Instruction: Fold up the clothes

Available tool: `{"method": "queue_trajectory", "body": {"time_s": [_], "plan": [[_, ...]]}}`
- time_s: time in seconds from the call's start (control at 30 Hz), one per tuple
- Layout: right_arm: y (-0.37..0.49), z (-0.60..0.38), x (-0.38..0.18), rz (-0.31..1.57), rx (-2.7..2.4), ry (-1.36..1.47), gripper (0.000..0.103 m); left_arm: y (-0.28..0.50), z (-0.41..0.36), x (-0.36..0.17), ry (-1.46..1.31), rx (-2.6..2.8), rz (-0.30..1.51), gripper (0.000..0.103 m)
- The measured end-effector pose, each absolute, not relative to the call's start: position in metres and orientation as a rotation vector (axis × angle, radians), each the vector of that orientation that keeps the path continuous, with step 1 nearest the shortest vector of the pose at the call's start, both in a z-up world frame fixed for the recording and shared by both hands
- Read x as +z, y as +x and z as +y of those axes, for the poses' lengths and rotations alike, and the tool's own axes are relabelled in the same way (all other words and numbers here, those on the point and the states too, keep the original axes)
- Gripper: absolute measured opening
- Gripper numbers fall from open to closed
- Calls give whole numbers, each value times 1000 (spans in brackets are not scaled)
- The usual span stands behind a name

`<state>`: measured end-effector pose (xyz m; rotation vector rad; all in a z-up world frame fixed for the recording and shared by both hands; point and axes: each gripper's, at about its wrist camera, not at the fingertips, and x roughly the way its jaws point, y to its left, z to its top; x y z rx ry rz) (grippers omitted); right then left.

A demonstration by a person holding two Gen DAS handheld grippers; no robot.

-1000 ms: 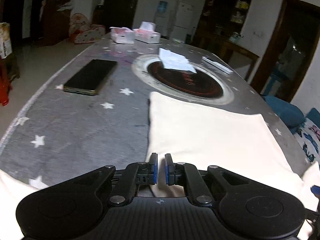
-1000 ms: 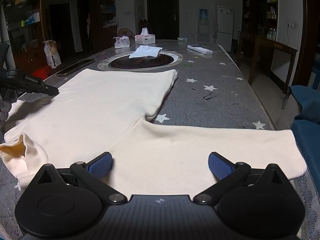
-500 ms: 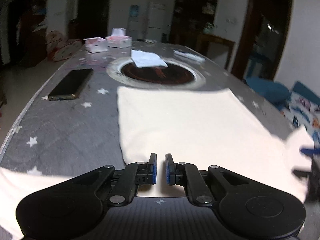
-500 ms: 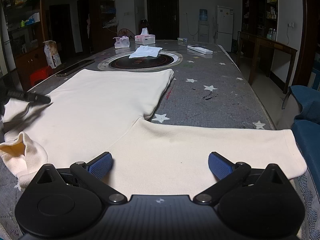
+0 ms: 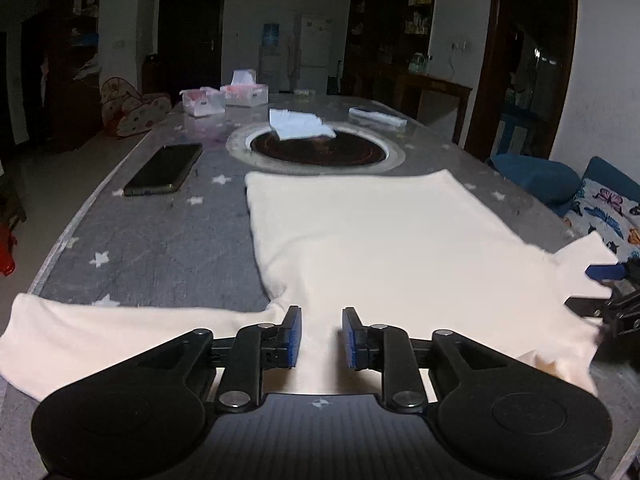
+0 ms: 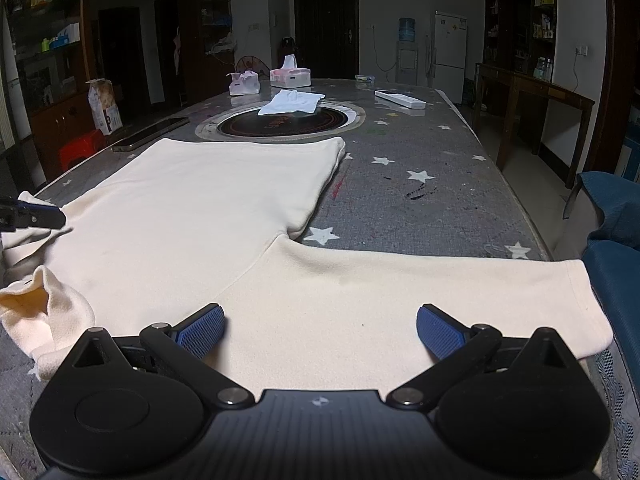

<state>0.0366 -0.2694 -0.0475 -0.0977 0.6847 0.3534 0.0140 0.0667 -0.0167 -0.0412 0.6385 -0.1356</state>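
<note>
A cream long-sleeved top [image 5: 384, 248] lies flat on the grey star-patterned table [image 5: 160, 240], both sleeves spread out sideways. My left gripper [image 5: 319, 336] hovers over the left shoulder area, its jaws a small gap apart and empty. My right gripper [image 6: 318, 330] is wide open over the right sleeve [image 6: 420, 288] and holds nothing. The collar [image 6: 40, 308] is bunched at the near left in the right wrist view. The right gripper also shows at the right edge of the left wrist view [image 5: 608, 292].
A black phone [image 5: 164, 170] lies at the left. A round dark hotplate [image 5: 318, 148] with a white cloth [image 5: 298, 128] sits mid-table. Tissue boxes [image 5: 244, 92] and a white remote [image 5: 378, 117] stand farther back. Blue seats [image 6: 616, 216] flank the table's right edge.
My left gripper has swung right and back toward the shoulder and opened its jaws slightly. The right gripper has stayed still and open.
</note>
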Motion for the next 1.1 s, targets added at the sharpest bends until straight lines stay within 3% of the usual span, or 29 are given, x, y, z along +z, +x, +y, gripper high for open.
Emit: {"method": "queue_trajectory", "body": {"time_s": [0.4, 0.83, 1.0, 1.1], "plan": [[17, -252, -25, 636, 410, -169, 103, 4, 12, -20, 0, -355, 654, 25], [-8, -204, -8, 622, 663, -244, 102, -39, 10, -18, 47, -470, 658, 25], [-12, -189, -12, 661, 739, -254, 75, -44, 5, -18, 87, -473, 642, 26], [-15, -180, -15, 671, 775, -268, 58, -49, 2, -16, 125, -490, 622, 37]]}}
